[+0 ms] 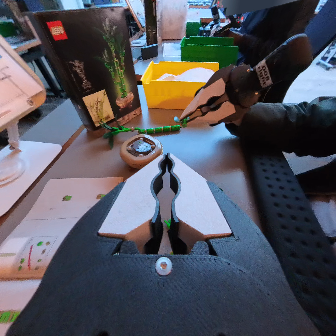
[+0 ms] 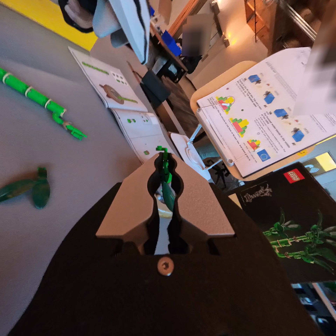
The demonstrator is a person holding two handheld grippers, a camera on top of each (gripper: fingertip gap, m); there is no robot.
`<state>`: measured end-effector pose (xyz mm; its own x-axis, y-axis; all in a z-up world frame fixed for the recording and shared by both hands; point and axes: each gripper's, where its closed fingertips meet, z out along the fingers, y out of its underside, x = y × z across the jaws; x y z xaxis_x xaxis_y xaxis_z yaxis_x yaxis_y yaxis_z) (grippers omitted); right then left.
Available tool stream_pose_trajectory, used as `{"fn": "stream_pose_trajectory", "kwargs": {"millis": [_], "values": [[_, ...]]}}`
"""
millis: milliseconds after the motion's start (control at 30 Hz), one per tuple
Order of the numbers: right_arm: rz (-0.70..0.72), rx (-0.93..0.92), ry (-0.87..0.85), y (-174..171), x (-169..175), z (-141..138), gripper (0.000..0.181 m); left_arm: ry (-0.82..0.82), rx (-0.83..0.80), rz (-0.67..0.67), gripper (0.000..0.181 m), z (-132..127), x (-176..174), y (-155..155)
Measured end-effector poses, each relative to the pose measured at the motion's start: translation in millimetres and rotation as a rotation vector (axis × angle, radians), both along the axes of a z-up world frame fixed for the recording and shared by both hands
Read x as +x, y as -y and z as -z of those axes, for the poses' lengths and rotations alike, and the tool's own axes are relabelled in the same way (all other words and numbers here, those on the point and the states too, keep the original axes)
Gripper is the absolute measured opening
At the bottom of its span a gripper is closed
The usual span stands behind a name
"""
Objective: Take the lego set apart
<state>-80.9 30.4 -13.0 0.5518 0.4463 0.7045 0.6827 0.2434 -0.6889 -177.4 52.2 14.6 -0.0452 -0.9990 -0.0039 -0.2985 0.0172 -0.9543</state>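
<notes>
A green bamboo stalk (image 1: 158, 129) lies on the grey table, with leaves (image 1: 111, 134) at its left end. It also shows in the right wrist view (image 2: 32, 94). A tan pot base (image 1: 141, 151) sits just in front of it. My right gripper (image 1: 183, 121) is shut on a small green leaf piece (image 2: 165, 163), held at the stalk's right end. My left gripper (image 1: 167, 156) is shut with nothing at its tips, just near the pot. It shows blurred at the top of the right wrist view (image 2: 144, 61). Two loose dark green leaves (image 2: 27, 189) lie on the table.
The black set box (image 1: 87, 69) stands behind the stalk. A yellow bin (image 1: 172, 91) and green bins (image 1: 209, 51) are at the back. An open instruction booklet (image 1: 72, 200) lies front left. A document stand (image 1: 16, 87) is at the left. A black perforated panel (image 1: 283, 209) is at the right. My hands' fingertips stand some 11 centimetres from each other.
</notes>
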Motion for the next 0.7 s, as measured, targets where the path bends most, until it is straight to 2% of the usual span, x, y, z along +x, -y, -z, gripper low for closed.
{"fn": "stream_pose_trajectory", "kwargs": {"millis": [100, 167, 233, 533, 700], "values": [[-0.03, -0.004, 0.027, 0.3, -9.5, 10.2, 0.005, -0.037, 0.013, 0.013, 0.001, 20.2, 22.3, 14.7], [-0.053, -0.01, -0.001, 1.8, -15.6, 9.9, 0.004, -0.048, -0.029, 0.038, 0.019, 27.5, 35.1, 26.9], [-0.079, -0.003, -0.016, 4.6, -22.6, 8.2, 0.004, -0.047, -0.074, 0.06, 0.021, 30.4, 44.6, 36.8], [-0.148, -0.01, -0.01, 11.7, -47.1, 13.4, 0.004, -0.072, -0.061, 0.061, 0.014, 38.3, 55.2, 46.3], [-0.146, -0.007, 0.011, 10.4, -50.5, 17.9, 0.004, -0.106, -0.052, 0.054, 0.004, 44.9, 54.8, 43.5]]}}
